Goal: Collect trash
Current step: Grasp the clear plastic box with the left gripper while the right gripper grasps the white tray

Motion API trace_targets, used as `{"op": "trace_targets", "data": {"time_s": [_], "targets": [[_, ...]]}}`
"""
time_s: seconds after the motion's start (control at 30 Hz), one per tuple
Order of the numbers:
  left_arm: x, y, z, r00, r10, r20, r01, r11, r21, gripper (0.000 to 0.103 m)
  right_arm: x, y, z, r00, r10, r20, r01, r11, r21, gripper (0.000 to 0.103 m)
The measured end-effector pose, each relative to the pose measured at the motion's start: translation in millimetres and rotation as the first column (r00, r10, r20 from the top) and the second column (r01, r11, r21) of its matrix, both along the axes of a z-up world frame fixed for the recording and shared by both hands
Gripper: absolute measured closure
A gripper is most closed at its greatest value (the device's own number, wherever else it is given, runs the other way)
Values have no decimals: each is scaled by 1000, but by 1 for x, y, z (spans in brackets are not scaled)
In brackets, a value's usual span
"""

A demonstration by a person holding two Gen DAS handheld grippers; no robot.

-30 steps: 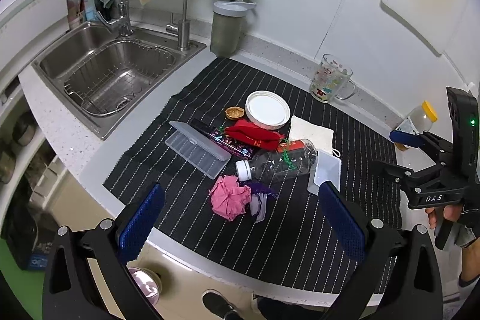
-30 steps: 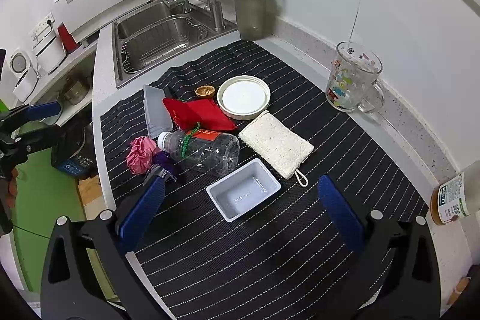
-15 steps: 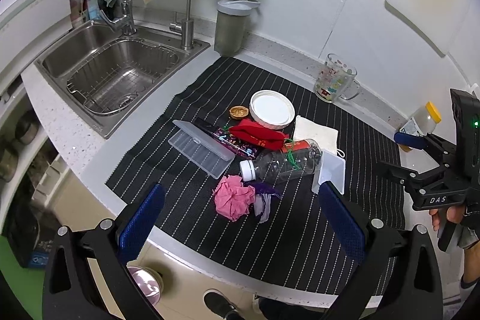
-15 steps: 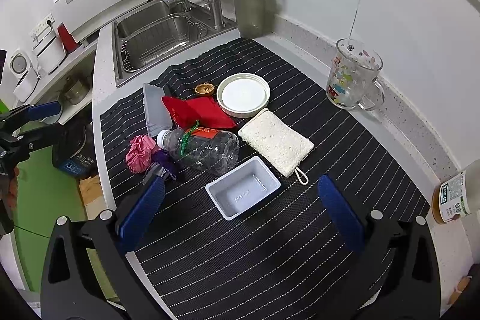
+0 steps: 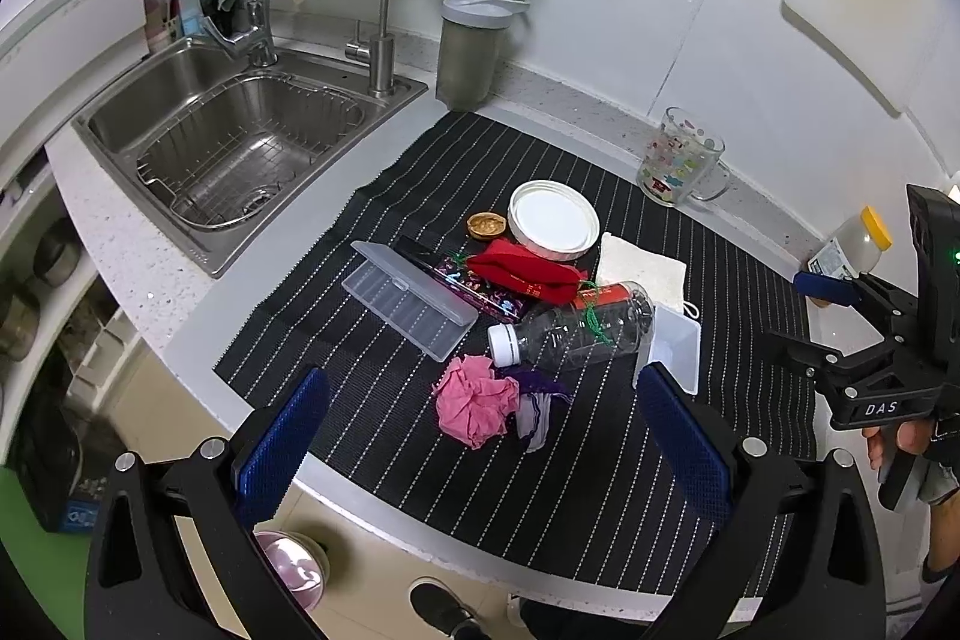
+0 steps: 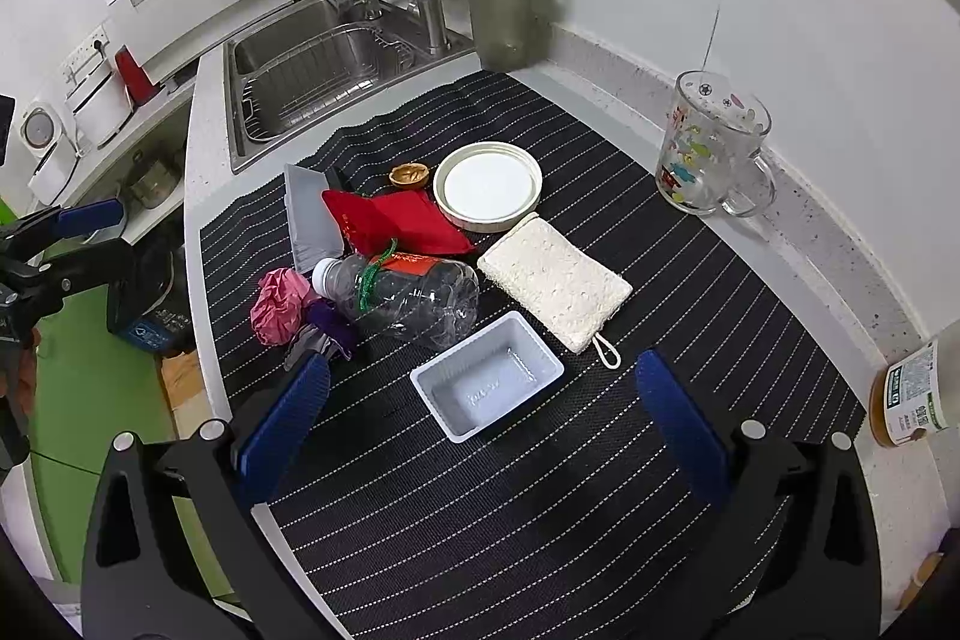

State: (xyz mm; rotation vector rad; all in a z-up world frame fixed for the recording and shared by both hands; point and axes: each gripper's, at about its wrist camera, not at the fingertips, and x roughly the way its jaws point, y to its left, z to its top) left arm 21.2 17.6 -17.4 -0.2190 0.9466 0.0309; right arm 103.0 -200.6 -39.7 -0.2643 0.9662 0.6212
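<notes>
We read "DAS" in white letters on the black body of the right tongs (image 5: 823,307). The print on the jar label (image 6: 912,391) and red pouch (image 6: 393,220) is too small for us to read.

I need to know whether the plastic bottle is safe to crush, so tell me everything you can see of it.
The plastic bottle is clear, ribbed and looks empty. It lies on its side on the striped mat, with its white cap on and pointing at the pink crumpled paper. A red label and a green string sit near its neck. It rests against the red pouch, and the white tray is just beside its base. Neither gripper touches it.
</notes>
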Motion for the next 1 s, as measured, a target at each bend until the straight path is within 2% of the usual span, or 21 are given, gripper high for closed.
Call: {"op": "trace_targets", "data": {"time_s": [0.17, 0.5, 0.73, 0.87, 0.9, 0.97, 1.0], "targets": [[10, 5, -7, 1000, 25, -15, -26, 1000, -15, 5, 5, 2, -5, 1000, -7, -14, 7, 1000, -10, 3], [51, 30, -37, 988, 143, -60, -152, 973, -171, 5, 21, -5, -22, 994, -61, -88, 56, 997, -54, 3], [79, 47, -82, 968, 206, -144, -242, 917, -317, 5, 35, -16, -33, 988, -91, -125, 87, 995, -42, 3], [89, 57, -104, 951, 246, -185, -301, 870, -390, 7, 43, -21, -38, 986, -109, -124, 103, 993, -57, 3], [90, 59, -108, 948, 256, -188, -312, 856, -411, 10, 44, -23, -39, 986, -114, -122, 108, 992, -61, 3], [91, 64, -116, 940, 274, -205, -339, 829, -445, 30, 48, -25, -40, 985, -121, -122, 114, 992, -63, 3], [91, 67, -120, 935, 283, -215, -353, 813, -463, 34, 50, -27, -41, 984, -123, -126, 116, 991, -60, 3]]}}
